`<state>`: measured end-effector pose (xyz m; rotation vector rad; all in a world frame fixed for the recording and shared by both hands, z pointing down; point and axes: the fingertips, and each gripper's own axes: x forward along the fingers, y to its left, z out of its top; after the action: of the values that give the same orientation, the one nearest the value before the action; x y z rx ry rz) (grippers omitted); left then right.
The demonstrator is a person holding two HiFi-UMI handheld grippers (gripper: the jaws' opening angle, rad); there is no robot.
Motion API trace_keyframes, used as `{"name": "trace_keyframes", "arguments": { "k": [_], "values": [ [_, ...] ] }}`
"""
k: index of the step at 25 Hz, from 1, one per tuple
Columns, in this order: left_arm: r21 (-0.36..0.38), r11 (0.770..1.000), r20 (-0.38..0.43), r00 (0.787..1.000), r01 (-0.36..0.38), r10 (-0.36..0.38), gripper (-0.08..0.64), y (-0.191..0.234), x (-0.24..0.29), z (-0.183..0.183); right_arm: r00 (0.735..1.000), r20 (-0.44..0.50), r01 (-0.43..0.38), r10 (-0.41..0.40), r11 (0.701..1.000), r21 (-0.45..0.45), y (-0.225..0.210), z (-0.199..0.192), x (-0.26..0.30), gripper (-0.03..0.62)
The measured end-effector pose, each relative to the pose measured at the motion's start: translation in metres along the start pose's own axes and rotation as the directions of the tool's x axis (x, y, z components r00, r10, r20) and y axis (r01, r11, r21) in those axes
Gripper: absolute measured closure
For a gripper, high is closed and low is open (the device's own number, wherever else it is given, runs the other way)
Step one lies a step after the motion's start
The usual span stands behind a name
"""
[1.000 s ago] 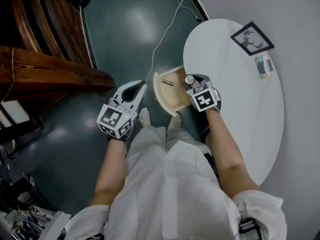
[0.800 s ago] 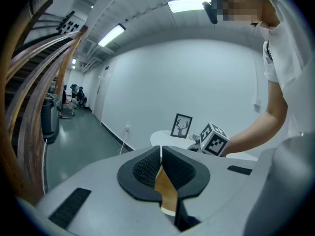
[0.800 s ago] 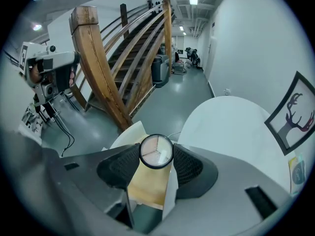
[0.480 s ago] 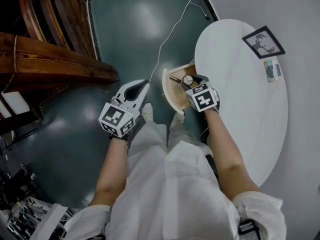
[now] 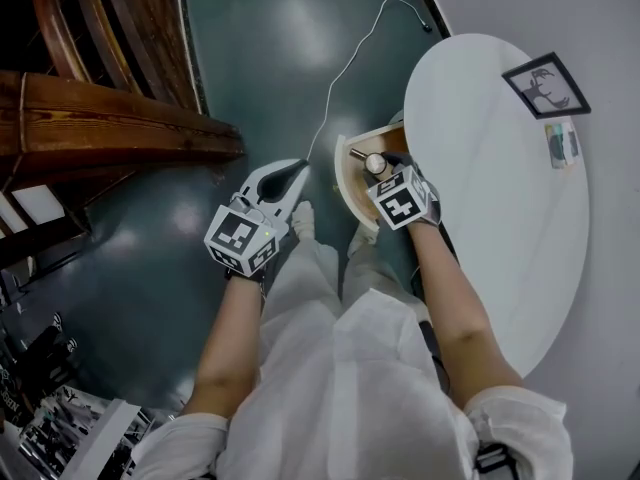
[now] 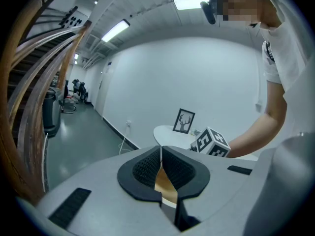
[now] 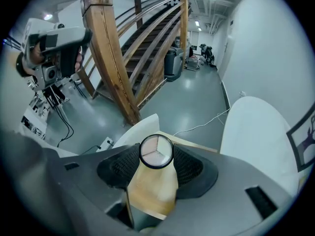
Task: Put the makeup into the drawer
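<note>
1. Dark teal glossy floor [image 5: 270, 48]: fills the head view from 12 to 8 o'clock. A thin white cable [image 5: 350, 58] trails across it.
2. Brown wooden staircase [image 5: 110, 128]: at 10 o'clock in the head view.
3. Round white table [image 5: 490, 198]: at 3 o'clock in the head view.
4. Pale wooden drawer with curved white front [image 5: 347, 180]: pulled out open from the table's 9 o'clock edge, with its light wood bottom showing.
5. Left tool [image 6: 161, 154]: grey body with black ribbed pads. It is held over the floor at 8 o'clock of the drawer, well apart from it. The pads are pressed together at the tips with nothing between them.
6. Right tool [image 5: 381, 168]: same make. It is held over the open drawer and pinches item 9 between its pads.
7. Black-framed deer picture [image 5: 546, 84]: stands on the table at its 1 o'clock side.
8. Small flat rectangular palette [image 5: 562, 146]: on the table, just at 5 o'clock of the picture.
9. Round black-rimmed makeup compact [image 7: 156, 150]: its clear lid shows three pinkish wedges. It is gripped edge-on at the right tool's tips, above the drawer's inside.
10. Slim dark tube [image 5: 358, 154]: lies in the drawer at 10 o'clock of the compact. Its kind is too small to tell.
</note>
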<state>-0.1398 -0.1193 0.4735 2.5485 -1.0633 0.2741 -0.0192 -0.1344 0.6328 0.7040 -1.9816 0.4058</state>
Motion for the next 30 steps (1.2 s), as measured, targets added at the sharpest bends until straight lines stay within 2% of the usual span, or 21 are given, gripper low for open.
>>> {"name": "trace_keyframes", "arguments": {
  "k": [3,6,9,12,21,30],
  "values": [
    [-0.007,1.0,-0.006,1.0,0.002,-0.002,0.534,0.002,0.006,-0.005,1.0,0.018,0.0,0.0,1.0,0.011,0.002,0.009,0.003,0.382],
    [-0.014,1.0,-0.011,1.0,0.009,-0.009,0.534,0.002,0.013,-0.009,0.998,0.049,-0.036,0.031,0.994,0.103,0.007,0.012,0.007,0.382],
    [-0.02,1.0,-0.019,1.0,0.017,-0.017,0.534,0.002,0.02,-0.013,0.998,0.042,-0.057,0.051,0.986,0.154,0.011,0.002,0.019,0.382],
    [-0.018,1.0,-0.024,0.999,0.023,-0.024,0.534,0.003,0.026,-0.016,0.997,0.025,-0.072,0.069,0.983,0.167,0.011,-0.012,0.033,0.382],
    [-0.022,0.999,-0.054,0.998,0.036,-0.037,0.534,0.013,0.039,-0.033,0.991,-0.029,-0.125,0.128,0.988,0.093,0.016,-0.048,0.082,0.382],
    [-0.034,0.998,-0.07,0.996,0.053,-0.056,0.534,0.017,0.057,-0.048,0.976,-0.126,-0.179,0.18,0.984,0.013,0.021,-0.079,0.122,0.382]
  ]
}}
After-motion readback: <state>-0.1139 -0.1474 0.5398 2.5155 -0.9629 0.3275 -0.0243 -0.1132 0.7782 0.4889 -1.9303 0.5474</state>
